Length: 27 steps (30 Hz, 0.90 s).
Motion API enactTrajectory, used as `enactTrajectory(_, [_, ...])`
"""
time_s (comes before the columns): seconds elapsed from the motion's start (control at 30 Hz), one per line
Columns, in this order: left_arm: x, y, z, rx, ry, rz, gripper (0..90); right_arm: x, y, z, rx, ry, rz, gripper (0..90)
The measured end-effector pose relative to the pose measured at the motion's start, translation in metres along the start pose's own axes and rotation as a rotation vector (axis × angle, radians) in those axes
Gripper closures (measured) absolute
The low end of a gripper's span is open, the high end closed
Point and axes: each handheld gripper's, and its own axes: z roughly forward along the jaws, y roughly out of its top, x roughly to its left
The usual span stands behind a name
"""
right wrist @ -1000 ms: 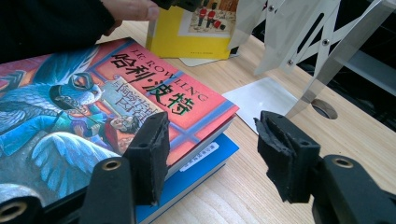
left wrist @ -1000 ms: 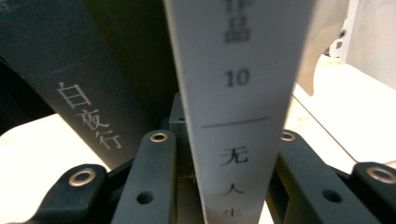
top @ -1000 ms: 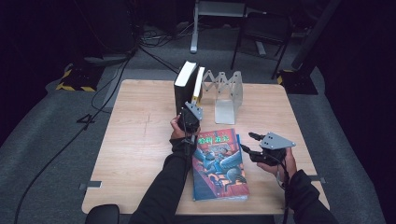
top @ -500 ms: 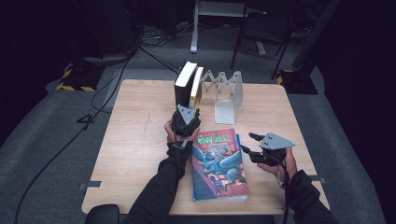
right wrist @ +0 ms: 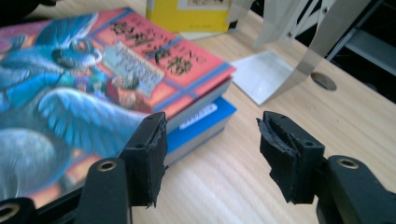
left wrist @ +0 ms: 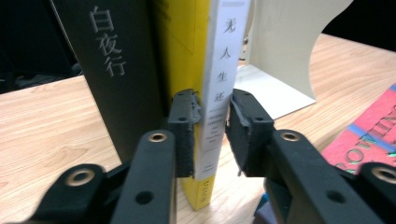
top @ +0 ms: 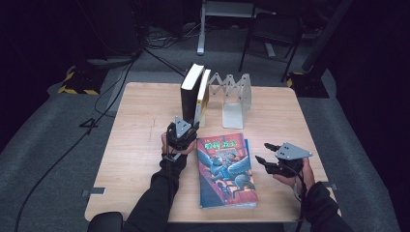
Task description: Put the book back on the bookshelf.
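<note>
At the table's (top: 140,125) far middle: found the yellow book (left wrist: 217,93) standing upright, pressed against the dark book (left wrist: 116,79), with the metal bookend (left wrist: 280,60) just beside. Observed the left gripper (left wrist: 212,126) with jaws just closed, clenched low on the white spine. Judged stiff, moderately heavy, smooth-covered and liable to slip; advise gripping deeper across spine and boards, not the edge alone. Recorded the right gripper (right wrist: 210,154) gaping, empty, near the illustrated book (right wrist: 93,79) lying flat. From the right gripper view, noted a blue book (right wrist: 205,123) beneath it, hard to make out from the high view. From the left gripper view, confirmed pad contact.
</note>
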Motion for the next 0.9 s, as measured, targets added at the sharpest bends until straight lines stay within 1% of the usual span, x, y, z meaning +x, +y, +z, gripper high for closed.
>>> enactTrajectory(0.07, [0.0,0.0,0.0,-0.001,0.002,0.003,71.6,0.0,-0.002,-0.001,0.005,0.001,0.003,41.9])
enactTrajectory(0.13, [-0.002,0.0,0.002,0.002,0.007,0.02,71.3,0.001,-0.008,-0.004,0.02,0.0,0.009,41.8])
enactTrajectory(0.17, [-0.003,0.001,0.003,0.002,0.02,0.024,71.3,0.001,-0.01,-0.004,0.023,0.001,0.01,41.9])
enactTrajectory(0.23, [-0.005,0.001,0.005,0.001,0.032,0.026,71.5,0.001,-0.013,-0.005,0.031,0.0,0.017,41.9])
enactTrajectory(0.27, [-0.005,0.002,0.006,0.003,0.054,0.037,71.8,0.001,-0.014,-0.006,0.035,-0.001,0.02,41.9])
enactTrajectory(0.3, [-0.005,0.003,0.007,0.006,0.063,0.03,72.2,0.0,-0.015,-0.006,0.036,-0.002,0.025,41.9])
enactTrajectory(0.33, [-0.004,0.003,0.009,0.008,0.064,0.027,72.3,0.0,-0.016,-0.006,0.033,-0.003,0.026,41.9])
enactTrajectory(0.37, [-0.005,0.004,0.01,0.009,0.075,0.028,72.4,-0.001,-0.016,-0.007,0.032,-0.004,0.027,41.9])
enactTrajectory(0.43, [-0.005,0.005,0.013,0.014,0.07,0.027,72.6,-0.002,-0.016,-0.007,0.032,-0.006,0.033,41.9])
enactTrajectory(0.5, [-0.007,0.007,0.016,0.018,0.098,0.036,72.6,-0.002,-0.016,-0.006,0.036,-0.005,0.032,41.8])
enactTrajectory(0.57, [-0.008,0.008,0.018,0.021,0.102,0.031,72.5,-0.002,-0.016,-0.006,0.037,-0.006,0.032,41.8])
enactTrajectory(0.67, [-0.01,0.011,0.024,0.027,0.127,0.029,72.5,-0.002,-0.016,-0.006,0.039,-0.006,0.031,41.7])
enactTrajectory(0.77, [-0.011,0.014,0.028,0.036,0.138,0.016,72.5,-0.003,-0.017,-0.005,0.044,-0.005,0.035,41.7])
enactTrajectory(0.83, [-0.009,0.015,0.031,0.034,0.129,-0.003,72.4,-0.003,-0.017,-0.005,0.043,-0.006,0.037,41.7])
enactTrajectory(0.9, [-0.008,0.015,0.033,0.033,0.148,-0.014,72.5,-0.002,-0.017,-0.005,0.045,-0.004,0.034,41.7])
